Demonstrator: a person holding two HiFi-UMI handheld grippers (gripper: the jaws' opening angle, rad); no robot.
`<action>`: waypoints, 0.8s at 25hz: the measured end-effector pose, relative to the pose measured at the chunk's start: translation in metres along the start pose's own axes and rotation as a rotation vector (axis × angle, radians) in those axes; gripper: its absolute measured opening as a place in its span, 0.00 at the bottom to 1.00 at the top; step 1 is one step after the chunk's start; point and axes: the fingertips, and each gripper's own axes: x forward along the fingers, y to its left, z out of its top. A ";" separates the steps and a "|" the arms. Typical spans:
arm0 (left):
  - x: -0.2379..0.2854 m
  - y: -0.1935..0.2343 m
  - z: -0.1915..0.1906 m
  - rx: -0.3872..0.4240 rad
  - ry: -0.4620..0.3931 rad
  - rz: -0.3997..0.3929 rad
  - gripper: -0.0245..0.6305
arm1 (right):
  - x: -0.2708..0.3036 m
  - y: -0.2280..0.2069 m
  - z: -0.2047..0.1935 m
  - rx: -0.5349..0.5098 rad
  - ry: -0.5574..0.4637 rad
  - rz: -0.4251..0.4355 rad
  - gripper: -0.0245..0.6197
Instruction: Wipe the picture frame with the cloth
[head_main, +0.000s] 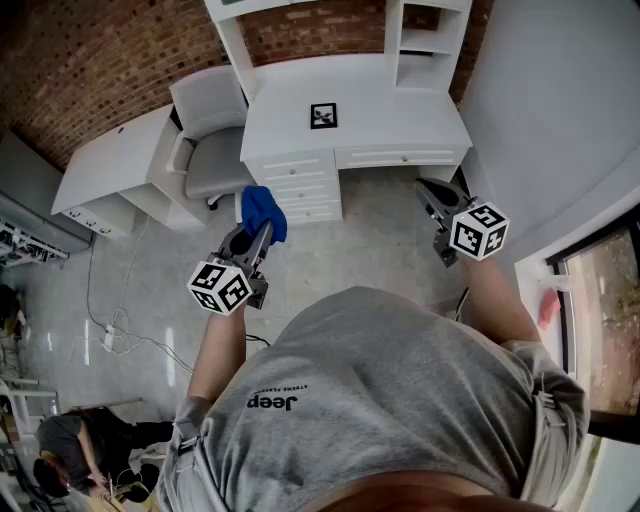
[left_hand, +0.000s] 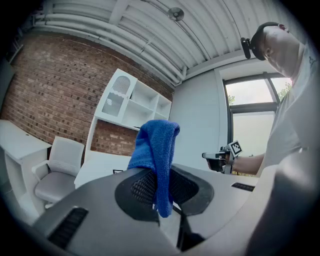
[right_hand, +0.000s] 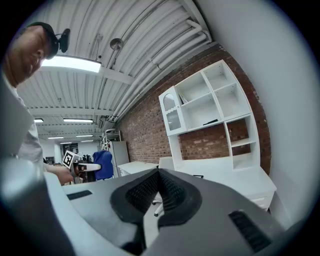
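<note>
A small black picture frame (head_main: 323, 116) lies on the white desk (head_main: 400, 120) ahead of me; in the left gripper view only a dark sliver of the picture frame (left_hand: 118, 171) shows on the desktop. My left gripper (head_main: 262, 232) is shut on a blue cloth (head_main: 264, 211), held level in the air in front of the desk's drawers. The blue cloth (left_hand: 156, 155) drapes over the closed jaws. My right gripper (head_main: 428, 190) is shut and holds nothing, level with the desk front on the right. Neither gripper touches the desk.
A white office chair (head_main: 210, 150) stands left of the desk. White shelves (head_main: 430, 40) rise at the desk's back against a brick wall. A second white desk (head_main: 105, 170) sits further left. Cables (head_main: 115, 330) lie on the floor, and another person (head_main: 80, 450) crouches at bottom left.
</note>
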 end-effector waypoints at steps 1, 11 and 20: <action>0.001 -0.003 -0.002 -0.001 0.000 0.002 0.12 | -0.002 -0.002 -0.002 -0.001 0.002 0.003 0.05; 0.012 -0.032 -0.004 0.008 0.000 0.032 0.12 | -0.017 -0.015 0.000 -0.018 0.026 0.045 0.05; 0.037 -0.067 -0.011 -0.008 0.008 0.055 0.12 | -0.049 -0.029 0.001 0.001 0.006 0.125 0.05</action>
